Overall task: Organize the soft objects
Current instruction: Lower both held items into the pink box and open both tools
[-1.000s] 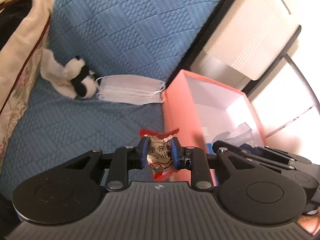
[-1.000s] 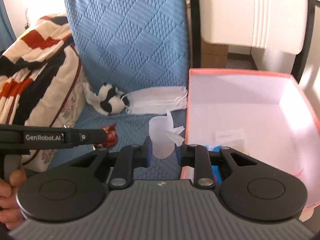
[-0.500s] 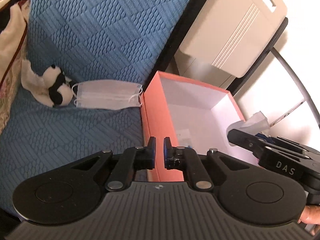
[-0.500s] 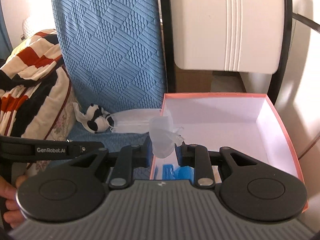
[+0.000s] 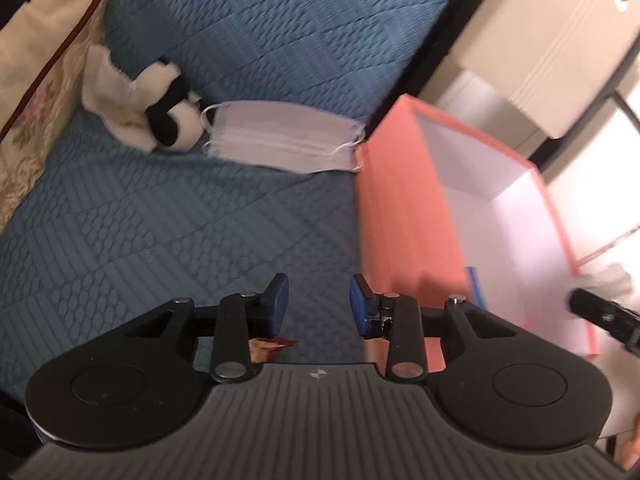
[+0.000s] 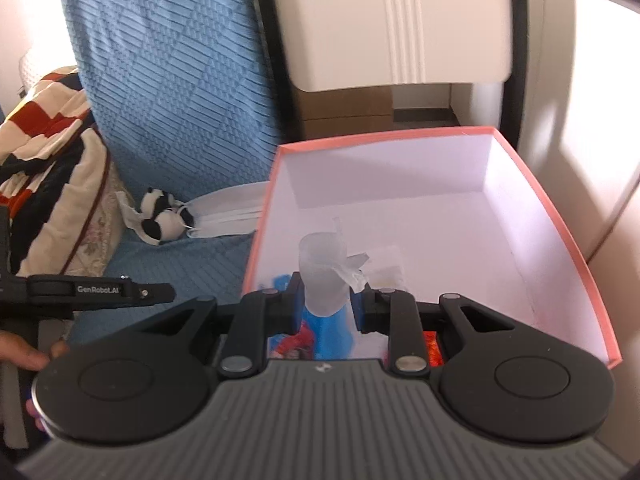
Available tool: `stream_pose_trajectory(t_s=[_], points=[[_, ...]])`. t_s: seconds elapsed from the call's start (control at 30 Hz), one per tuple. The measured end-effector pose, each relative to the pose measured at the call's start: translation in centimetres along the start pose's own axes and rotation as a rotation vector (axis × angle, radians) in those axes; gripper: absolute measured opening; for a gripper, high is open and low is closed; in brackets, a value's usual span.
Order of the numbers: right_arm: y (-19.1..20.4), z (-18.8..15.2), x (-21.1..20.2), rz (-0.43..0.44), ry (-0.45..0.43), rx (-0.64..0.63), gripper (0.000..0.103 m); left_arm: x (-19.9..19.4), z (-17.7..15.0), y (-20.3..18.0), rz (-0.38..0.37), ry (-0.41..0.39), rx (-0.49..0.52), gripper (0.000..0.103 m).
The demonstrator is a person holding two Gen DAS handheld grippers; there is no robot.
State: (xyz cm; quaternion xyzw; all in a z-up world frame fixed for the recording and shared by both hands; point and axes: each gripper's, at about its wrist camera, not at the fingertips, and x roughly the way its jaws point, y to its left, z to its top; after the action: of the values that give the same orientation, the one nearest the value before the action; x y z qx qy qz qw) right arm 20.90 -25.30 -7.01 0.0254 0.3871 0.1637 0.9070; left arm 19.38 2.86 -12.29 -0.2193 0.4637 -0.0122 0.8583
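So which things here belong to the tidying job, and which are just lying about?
Job:
- pink cardboard box
- translucent white crumpled plastic wrapper in right tongs
- white pleated face mask
- black-and-white plush panda
- open left tongs

Lying about:
- blue quilted cover
- striped blanket

- The small black-and-white plush panda (image 5: 160, 124) lies on the blue quilted seat cushion (image 5: 168, 232), left of the white pleated face mask (image 5: 280, 140).
- The mask touches the open pink cardboard box (image 5: 400, 208) on its right.

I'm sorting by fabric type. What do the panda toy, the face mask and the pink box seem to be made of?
Panda toy: fuzzy plush, matte pile, likely synthetic. Face mask: thin pleated non-woven sheet with cord ear loops, matte. Pink box: probably smooth-faced cardboard, with thin stiff walls and a white inside.
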Motion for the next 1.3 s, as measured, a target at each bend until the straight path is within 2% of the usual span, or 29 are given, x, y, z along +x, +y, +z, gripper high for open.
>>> stream_pose_trajectory(t_s=[0.17, 0.33, 0.5, 0.7, 0.9, 1.0, 1.13, 1.3], points=[[-1.6, -1.1, 0.4, -0.002, 0.013, 0.032, 0.027, 1.3, -0.6, 1.7, 0.064, 0.036, 0.014, 0.049], [-2.6, -2.0, 0.7, 0.004, 0.026, 0.06, 0.028, 2.1, -2.0, 2.7, 0.072, 0.088, 0.05, 0.05], [-3.1, -2.4, 0.6, 0.005, 0.031, 0.08, 0.028, 3.2, -3.0, 1.9, 0.094, 0.113, 0.14, 0.05], [-3.3, -2.5, 0.4, 0.001, 0.039, 0.077, 0.028, 4.3, -3.4, 1.5, 0.127, 0.134, 0.202, 0.049], [-3.6, -2.7, 0.7, 0.0, 0.051, 0.085, 0.028, 5.2, -3.3, 2.5, 0.139, 0.145, 0.177, 0.048], [-3.5, -2.7, 0.8, 0.004, 0.055, 0.087, 0.028, 5.1, -3.5, 2.8, 0.138, 0.127, 0.165, 0.043], [-3.4, -2.7, 1.0, 0.002, 0.06, 0.088, 0.028, 4.8, -3.5, 2.8, 0.148, 0.102, 0.154, 0.042], [-3.2, -2.6, 0.9, -0.002, 0.057, 0.077, 0.028, 3.4, -2.8, 2.8, 0.12, 0.07, 0.126, 0.042]])
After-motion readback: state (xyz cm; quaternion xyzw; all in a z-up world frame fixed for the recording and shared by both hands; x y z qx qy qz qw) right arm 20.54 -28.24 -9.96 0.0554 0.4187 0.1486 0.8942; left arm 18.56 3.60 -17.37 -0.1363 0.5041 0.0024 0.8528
